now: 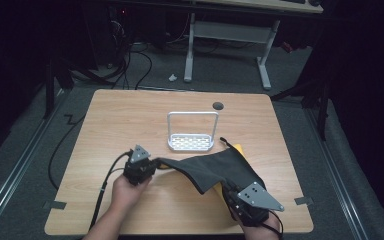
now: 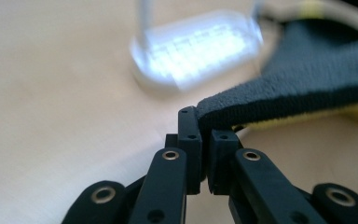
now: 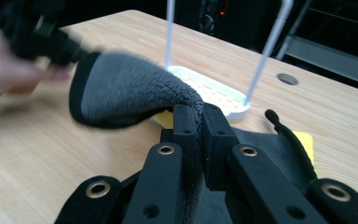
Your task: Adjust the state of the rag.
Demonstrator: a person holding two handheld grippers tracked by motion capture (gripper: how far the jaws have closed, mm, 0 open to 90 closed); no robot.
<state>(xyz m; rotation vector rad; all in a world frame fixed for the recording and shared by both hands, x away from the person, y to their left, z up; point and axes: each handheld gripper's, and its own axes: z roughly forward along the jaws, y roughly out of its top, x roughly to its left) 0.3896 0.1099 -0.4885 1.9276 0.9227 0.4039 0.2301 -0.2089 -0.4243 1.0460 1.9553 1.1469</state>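
Both the left tongs (image 1: 152, 165) and the right tongs (image 1: 228, 192) pinch corners of the dark cloth (image 1: 215, 170) above the desk (image 1: 130, 115), apparently mid-fold, so the next move likely needs an even carry across.

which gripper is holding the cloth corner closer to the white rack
The left gripper. It pinches the grey cloth at the corner just in front of the white rack, while the right gripper clamps the edge nearer the person, farther from the rack.

rack (image 1: 191, 142) behind cloth (image 1: 215, 171) | cloth spans left claw (image 1: 152, 164) to right claw (image 1: 228, 192)
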